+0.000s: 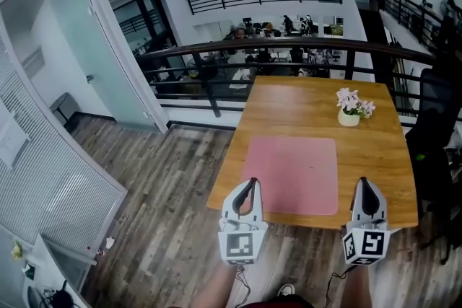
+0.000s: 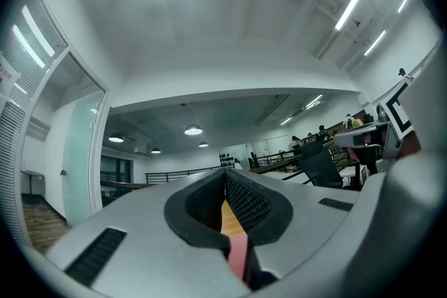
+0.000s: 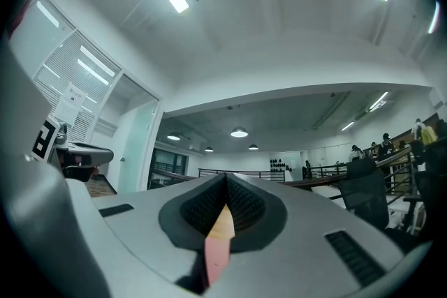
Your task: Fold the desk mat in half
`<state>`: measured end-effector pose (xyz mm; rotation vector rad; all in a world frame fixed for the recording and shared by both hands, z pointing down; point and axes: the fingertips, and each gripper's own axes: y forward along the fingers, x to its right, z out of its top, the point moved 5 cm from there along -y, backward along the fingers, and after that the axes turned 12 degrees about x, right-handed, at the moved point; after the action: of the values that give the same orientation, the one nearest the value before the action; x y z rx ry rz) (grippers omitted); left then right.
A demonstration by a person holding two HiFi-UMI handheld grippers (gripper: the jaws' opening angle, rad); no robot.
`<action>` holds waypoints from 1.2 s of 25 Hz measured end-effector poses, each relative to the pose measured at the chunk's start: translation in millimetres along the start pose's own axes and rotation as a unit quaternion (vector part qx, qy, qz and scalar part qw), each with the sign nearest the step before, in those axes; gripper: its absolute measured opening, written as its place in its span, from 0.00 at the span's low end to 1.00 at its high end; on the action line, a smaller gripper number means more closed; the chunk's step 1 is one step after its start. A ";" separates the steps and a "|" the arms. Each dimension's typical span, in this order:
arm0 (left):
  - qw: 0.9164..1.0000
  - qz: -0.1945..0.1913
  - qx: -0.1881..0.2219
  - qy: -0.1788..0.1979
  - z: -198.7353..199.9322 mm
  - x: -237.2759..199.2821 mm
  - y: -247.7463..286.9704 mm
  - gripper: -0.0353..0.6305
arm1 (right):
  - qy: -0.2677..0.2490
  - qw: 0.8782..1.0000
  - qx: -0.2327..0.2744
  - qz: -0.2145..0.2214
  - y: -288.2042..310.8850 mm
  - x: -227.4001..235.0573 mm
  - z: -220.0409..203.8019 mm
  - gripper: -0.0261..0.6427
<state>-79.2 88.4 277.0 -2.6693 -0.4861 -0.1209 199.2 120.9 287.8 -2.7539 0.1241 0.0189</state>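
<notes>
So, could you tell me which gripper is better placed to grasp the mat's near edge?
Probably left. The left gripper lines up with the mat's near left corner; the right gripper sits outside the mat's right edge, over bare table. Both are shut and empty.

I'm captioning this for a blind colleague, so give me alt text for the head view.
A pink desk mat lies flat and unfolded on a wooden table, seen from above. The left gripper and right gripper hover by the table's near edge, jaws shut and empty. A small pot of flowers stands toward the table's far right.
</notes>
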 end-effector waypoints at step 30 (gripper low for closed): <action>1.000 -0.001 -0.005 -0.007 -113.1 -114.8 196.3 0.08 | -0.016 1.000 -0.003 -0.006 228.0 -4.9 -93.4 0.05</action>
<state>-118.0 -162.5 284.9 -2.6818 -0.4926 -0.1050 173.6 -124.1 289.1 -2.7597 0.0990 0.0589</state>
